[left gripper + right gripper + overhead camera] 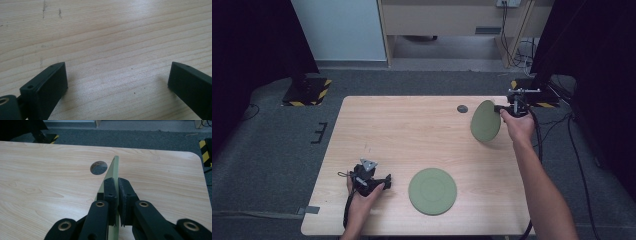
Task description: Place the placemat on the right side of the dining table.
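- The held green plate (485, 120) stands on edge at the far right of the bench (412, 130), its rim pinched by the right gripper (503, 111); those fingers (111, 192) are clamped tight on it.
- Its flat face is turned toward the bench's left side; its edge runs away from the gripper in the right gripper view.
- A round hole (462, 108) in the bench lies just beside the plate; a second green plate (432, 191) lies flat near the front edge, well apart.
- The left gripper (388, 181) rests near the front left corner; the left gripper view shows its fingers (47, 87) spread wide over bare wood, holding nothing.
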Demonstrator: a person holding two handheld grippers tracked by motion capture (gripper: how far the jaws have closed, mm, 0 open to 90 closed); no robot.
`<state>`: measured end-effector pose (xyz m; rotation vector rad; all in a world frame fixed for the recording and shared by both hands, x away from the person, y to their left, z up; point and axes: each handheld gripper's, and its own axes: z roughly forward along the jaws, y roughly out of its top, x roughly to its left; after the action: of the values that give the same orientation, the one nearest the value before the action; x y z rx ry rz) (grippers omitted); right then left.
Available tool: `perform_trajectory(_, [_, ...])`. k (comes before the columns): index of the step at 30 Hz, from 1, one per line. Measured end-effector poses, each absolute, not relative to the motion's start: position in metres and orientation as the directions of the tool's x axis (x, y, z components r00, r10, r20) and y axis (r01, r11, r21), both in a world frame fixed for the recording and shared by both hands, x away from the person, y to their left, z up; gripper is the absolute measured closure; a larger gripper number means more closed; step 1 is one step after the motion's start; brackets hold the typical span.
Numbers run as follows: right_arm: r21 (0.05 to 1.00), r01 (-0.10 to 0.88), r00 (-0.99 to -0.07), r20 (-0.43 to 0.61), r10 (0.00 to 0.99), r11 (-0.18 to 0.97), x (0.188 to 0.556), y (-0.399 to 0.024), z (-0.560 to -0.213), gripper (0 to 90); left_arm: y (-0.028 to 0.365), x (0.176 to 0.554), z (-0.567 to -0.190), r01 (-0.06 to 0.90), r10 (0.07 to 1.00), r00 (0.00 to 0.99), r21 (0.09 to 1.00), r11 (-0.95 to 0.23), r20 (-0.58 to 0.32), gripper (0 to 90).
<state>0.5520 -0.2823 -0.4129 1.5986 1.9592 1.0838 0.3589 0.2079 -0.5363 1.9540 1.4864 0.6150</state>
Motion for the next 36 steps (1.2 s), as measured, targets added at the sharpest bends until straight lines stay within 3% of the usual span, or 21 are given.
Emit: perform_trajectory(36, [0.705, 0.709, -0.186, 0.208, 0.96, -0.015, 0.567, -0.33, -0.467, 85.6, 0.207, 0.359, -0.536, 0.686, 0.964, 0.264, 0.701, -0.194, 0.007, 1.5])
